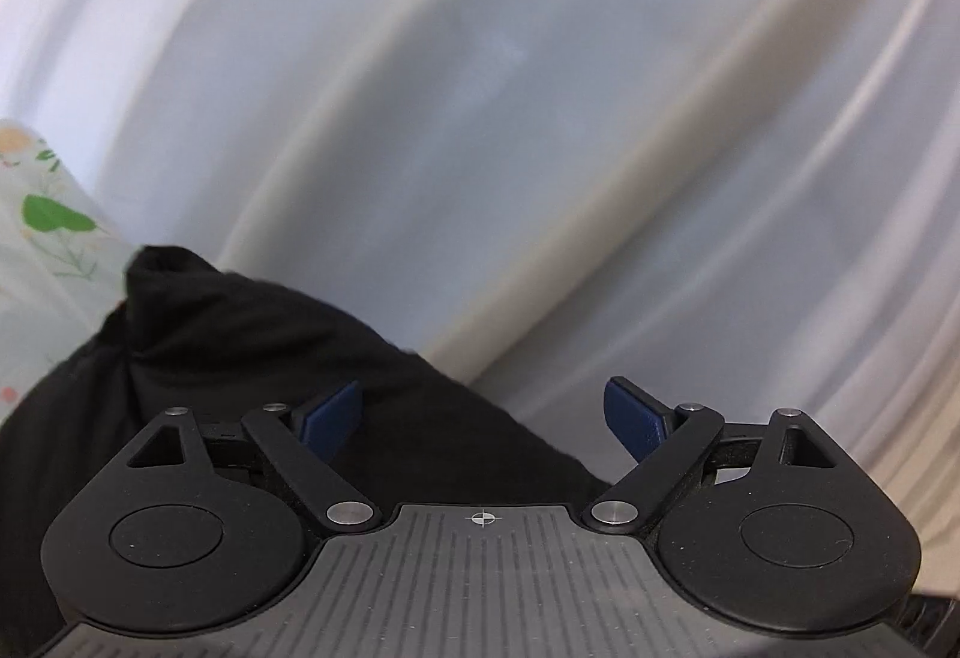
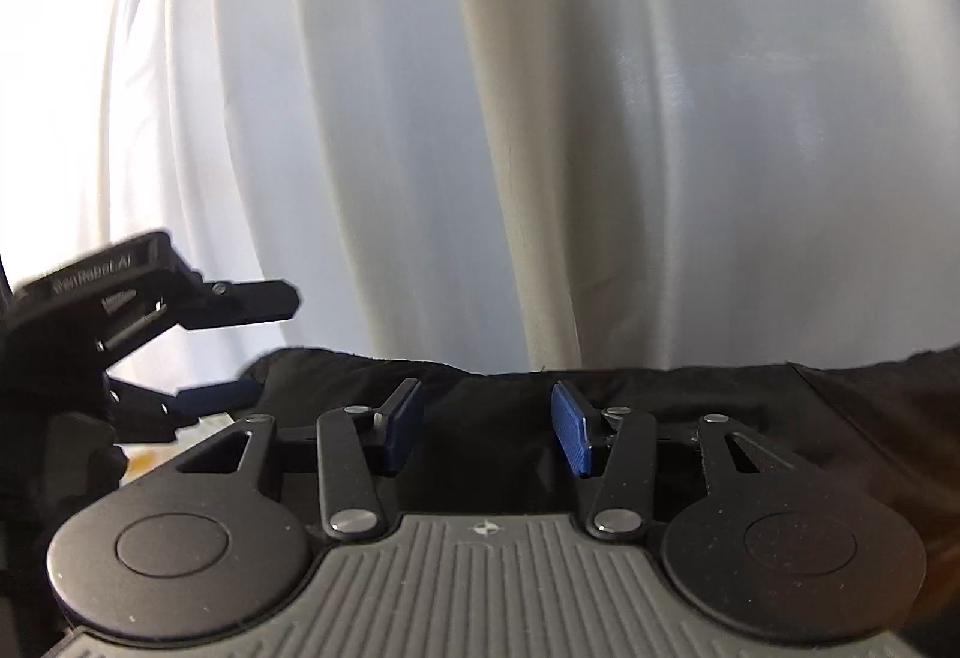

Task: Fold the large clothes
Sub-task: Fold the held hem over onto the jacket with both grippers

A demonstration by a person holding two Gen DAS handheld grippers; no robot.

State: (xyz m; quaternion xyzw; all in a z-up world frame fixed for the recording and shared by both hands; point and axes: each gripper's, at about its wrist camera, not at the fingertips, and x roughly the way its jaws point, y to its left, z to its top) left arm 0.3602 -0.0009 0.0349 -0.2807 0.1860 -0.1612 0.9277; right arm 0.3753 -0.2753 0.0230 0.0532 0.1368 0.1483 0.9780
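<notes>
A black garment (image 1: 252, 346) lies bunched at the lower left of the left wrist view. It spreads as a wide dark band (image 2: 750, 406) across the right wrist view. My left gripper (image 1: 483, 418) is open, its blue pads apart, with the garment's edge under and behind its left finger. It also shows at the left of the right wrist view (image 2: 240, 346), open above the garment's left end. My right gripper (image 2: 486, 430) is open and empty just above the black cloth.
White pleated curtains (image 2: 480, 118) fill the background of both views. A pale floral-print sheet (image 1: 42, 238) shows at the left edge of the left wrist view, beneath the garment.
</notes>
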